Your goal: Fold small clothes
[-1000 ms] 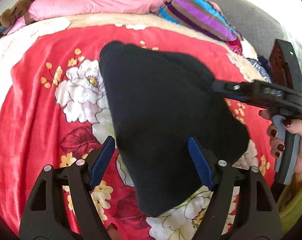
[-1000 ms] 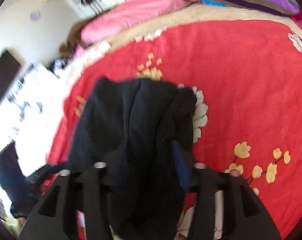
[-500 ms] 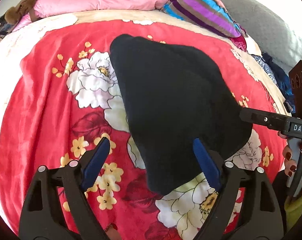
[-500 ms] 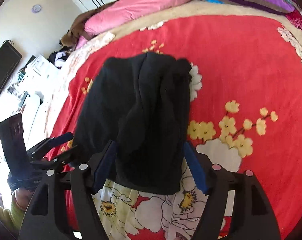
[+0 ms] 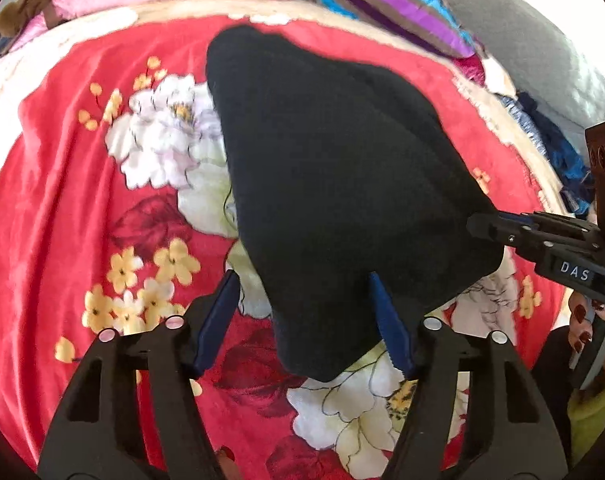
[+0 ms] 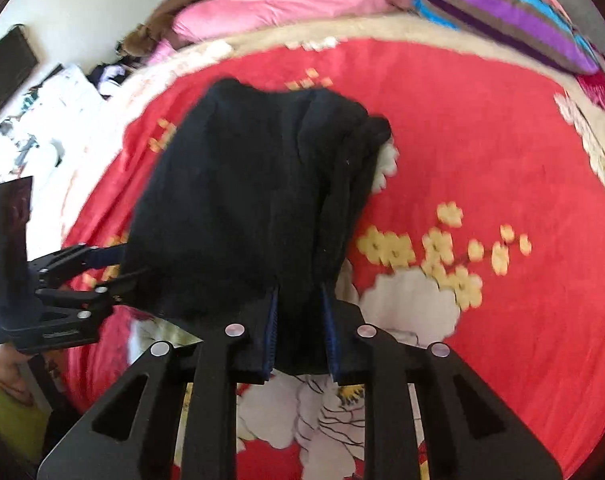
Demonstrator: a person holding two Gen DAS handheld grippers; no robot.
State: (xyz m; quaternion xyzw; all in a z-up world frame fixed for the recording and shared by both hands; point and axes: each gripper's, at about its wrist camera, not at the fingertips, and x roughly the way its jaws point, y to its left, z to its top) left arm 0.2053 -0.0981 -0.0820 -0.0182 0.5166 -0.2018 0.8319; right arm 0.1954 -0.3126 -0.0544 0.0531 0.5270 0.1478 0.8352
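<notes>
Where the bed fills both views, a red floral blanket (image 5: 62,208) covers it, with a pink quilt (image 6: 302,0) and a striped pillow (image 6: 502,8) along the far edge. A black garment (image 5: 334,184) lies across the blanket's middle. The right gripper (image 6: 298,320) is closing, its blue pads pinching the garment's near edge. The left gripper (image 5: 302,320) is also closing, with the garment's corner between its still-spread jaws, untouched. The left side of the room in the right wrist view is washed out and its clutter unreadable. The garment's folds are lost in black.
</notes>
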